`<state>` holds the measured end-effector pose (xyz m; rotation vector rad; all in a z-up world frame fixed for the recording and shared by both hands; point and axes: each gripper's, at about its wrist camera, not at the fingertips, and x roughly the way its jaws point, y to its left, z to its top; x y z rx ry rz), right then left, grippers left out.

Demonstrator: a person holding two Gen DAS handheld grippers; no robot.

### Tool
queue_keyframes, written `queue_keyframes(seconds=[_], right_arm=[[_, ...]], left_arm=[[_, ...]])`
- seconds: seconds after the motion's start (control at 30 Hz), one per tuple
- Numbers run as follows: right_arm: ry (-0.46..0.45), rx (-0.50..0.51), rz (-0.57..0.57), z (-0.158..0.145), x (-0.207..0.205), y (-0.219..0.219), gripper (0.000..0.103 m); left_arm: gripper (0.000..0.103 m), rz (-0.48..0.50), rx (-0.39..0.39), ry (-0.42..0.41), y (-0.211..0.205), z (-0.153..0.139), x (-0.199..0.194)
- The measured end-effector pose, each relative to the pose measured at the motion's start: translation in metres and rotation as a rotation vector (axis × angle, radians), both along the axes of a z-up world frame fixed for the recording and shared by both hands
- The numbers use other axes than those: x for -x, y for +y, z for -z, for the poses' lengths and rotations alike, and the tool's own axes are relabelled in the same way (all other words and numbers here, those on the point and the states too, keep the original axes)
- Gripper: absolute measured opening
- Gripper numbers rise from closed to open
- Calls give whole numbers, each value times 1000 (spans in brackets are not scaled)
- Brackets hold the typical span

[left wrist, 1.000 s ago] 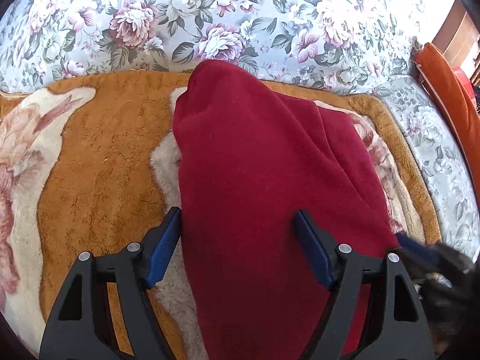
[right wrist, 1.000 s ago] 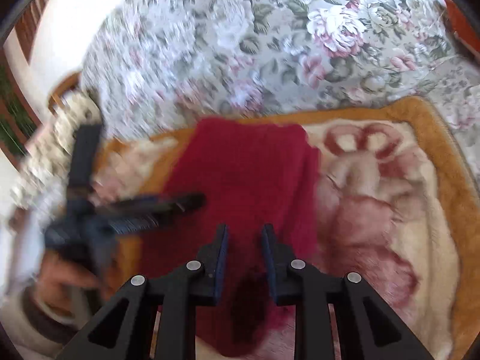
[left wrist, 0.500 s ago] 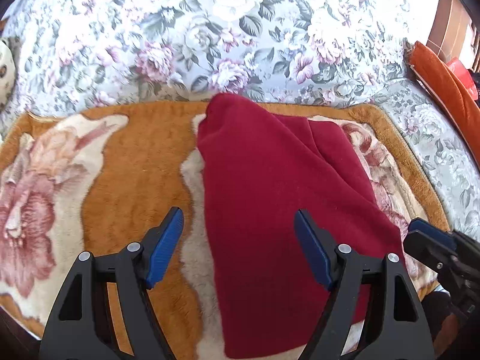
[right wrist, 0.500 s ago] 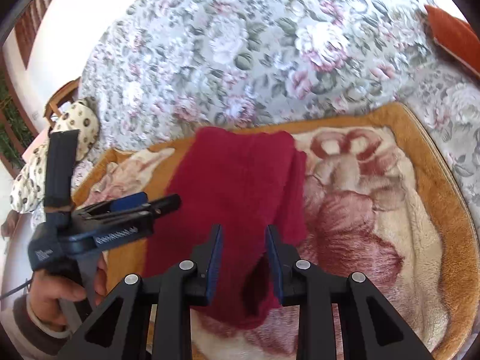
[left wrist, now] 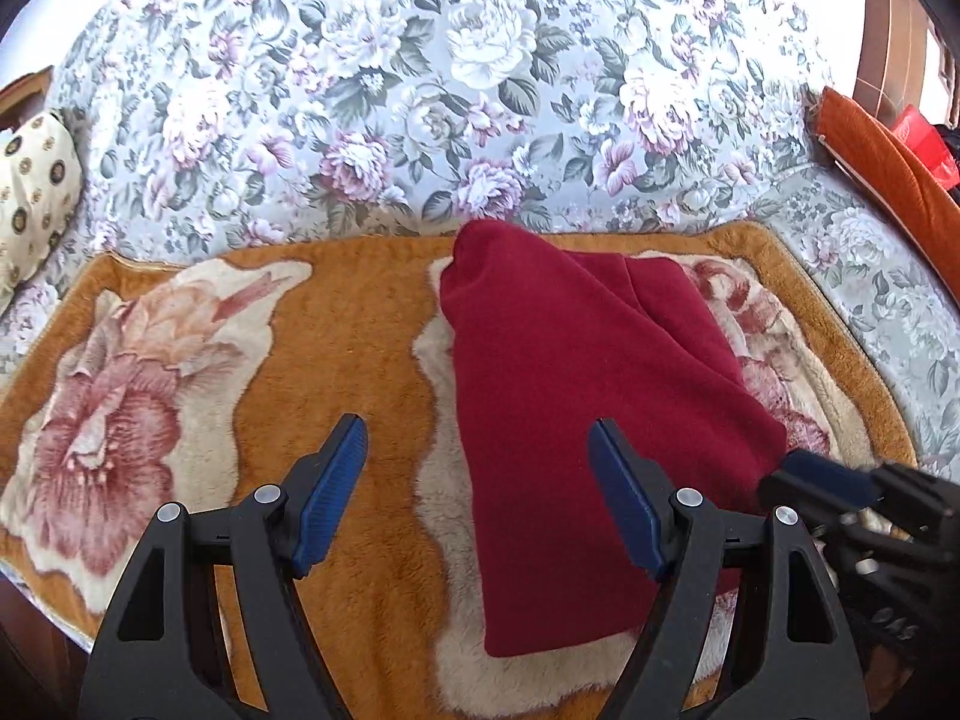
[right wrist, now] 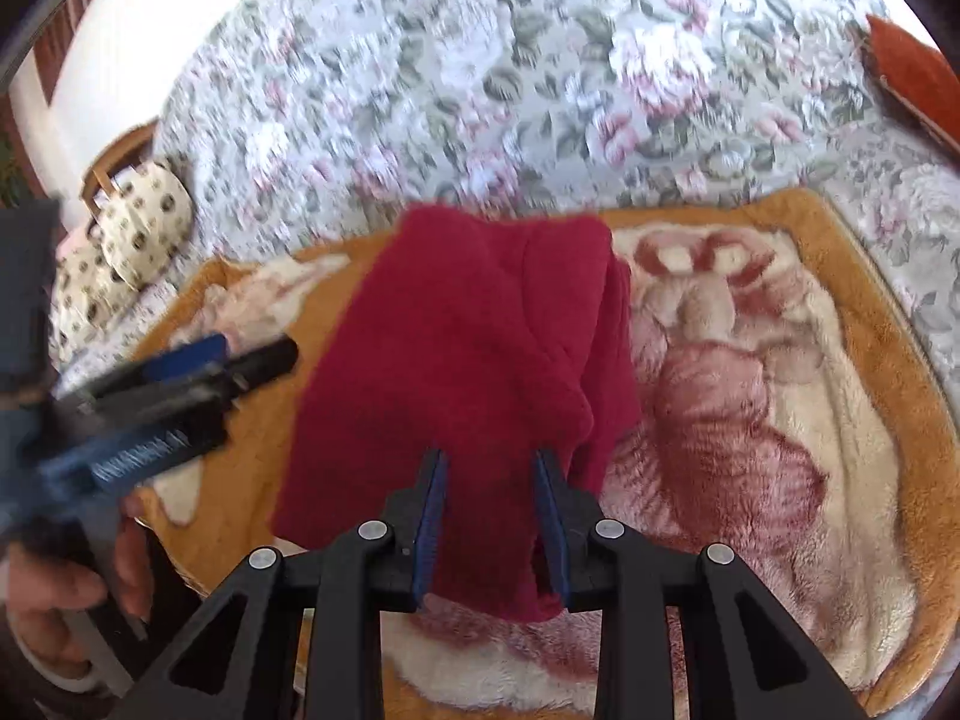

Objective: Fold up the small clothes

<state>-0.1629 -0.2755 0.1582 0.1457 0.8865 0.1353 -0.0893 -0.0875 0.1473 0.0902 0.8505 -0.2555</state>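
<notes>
Both grippers level: left gripper [left wrist: 477, 495] spread, right gripper [right wrist: 491, 519] half-spread.

Dark red fleece garment [left wrist: 576, 396], folded narrow and long, lying flat on the blanket [left wrist: 336, 324], running from 12 to 6 o'clock, second layer showing along its 3 o'clock edge

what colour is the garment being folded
Dark red, plain with no pattern: the garment shows best in the left wrist view.
</notes>
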Motion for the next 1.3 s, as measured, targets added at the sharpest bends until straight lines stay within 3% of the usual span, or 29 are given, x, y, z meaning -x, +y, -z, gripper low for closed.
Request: queue_keyframes(seconds=[0.17,0.37,1.3], right_arm=[[-91,35,11,-27,10,10,34],[-141,66,57,-40,16,13,40],[-130,48,72,-39,21,13,43]], left_arm=[[77,-11,5,-19,2,-8,8],[77,-16,4,-41,4,-15,19],[77,-10,-15,-67,1,-19,30]])
